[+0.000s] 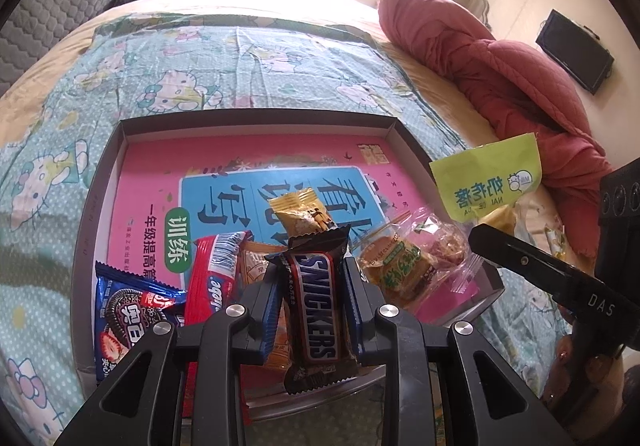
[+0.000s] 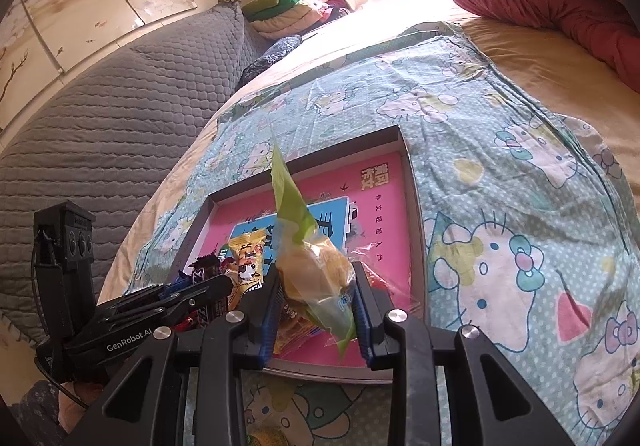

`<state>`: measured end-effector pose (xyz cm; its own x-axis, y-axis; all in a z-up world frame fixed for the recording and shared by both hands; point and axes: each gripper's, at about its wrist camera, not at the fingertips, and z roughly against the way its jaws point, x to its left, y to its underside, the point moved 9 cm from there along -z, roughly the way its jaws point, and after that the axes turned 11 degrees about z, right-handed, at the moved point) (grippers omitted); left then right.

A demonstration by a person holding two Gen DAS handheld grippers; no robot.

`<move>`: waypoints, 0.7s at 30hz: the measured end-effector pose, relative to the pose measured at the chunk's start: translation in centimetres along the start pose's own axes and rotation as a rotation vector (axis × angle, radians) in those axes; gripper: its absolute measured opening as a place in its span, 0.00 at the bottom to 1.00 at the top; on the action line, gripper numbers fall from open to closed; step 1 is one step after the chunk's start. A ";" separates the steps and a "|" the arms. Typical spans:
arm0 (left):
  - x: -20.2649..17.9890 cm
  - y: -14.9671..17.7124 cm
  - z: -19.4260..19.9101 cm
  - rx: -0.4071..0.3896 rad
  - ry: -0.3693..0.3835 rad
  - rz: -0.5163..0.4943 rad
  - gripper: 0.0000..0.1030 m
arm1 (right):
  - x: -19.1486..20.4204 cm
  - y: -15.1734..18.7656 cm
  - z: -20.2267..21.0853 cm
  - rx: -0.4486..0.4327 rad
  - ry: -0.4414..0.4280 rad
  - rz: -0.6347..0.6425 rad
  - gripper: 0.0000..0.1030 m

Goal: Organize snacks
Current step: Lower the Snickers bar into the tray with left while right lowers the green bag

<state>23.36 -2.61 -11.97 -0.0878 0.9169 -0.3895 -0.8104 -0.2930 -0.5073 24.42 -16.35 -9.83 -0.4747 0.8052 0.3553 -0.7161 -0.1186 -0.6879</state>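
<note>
A shallow grey box [image 1: 256,122] with a pink book cover as its floor lies on the bed, and several snacks are piled at its near end. My left gripper [image 1: 310,298] is shut on a brown Snickers bar [image 1: 314,310], held upright above the box's near edge. My right gripper [image 2: 316,302] is shut on a green-topped clear bag with a yellow pastry [image 2: 316,270], held over the box's near right corner. That same green bag [image 1: 490,176] shows at the right of the left wrist view. In the box lie an Oreo pack [image 1: 128,310], a red wrapper [image 1: 216,270], a yellow candy [image 1: 298,212] and a clear pastry pack [image 1: 404,266].
The box sits on a Hello Kitty sheet [image 2: 500,174] spread over the bed. A red quilt [image 1: 500,66] is bunched at the far right and a grey quilted headboard [image 2: 100,118] runs along the left. Folded bedding [image 2: 288,6] is stacked by the window.
</note>
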 end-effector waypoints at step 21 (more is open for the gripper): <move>0.4 0.3 -0.1 0.006 -0.012 -0.003 0.28 | 1.9 1.3 -3.0 0.072 -0.010 0.073 0.31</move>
<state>23.15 -2.31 -12.36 -0.0919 0.9210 -0.3785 -0.8145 -0.2882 -0.5036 24.11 -13.24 -11.93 -0.5317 0.7873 0.3122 -0.7142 -0.2186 -0.6649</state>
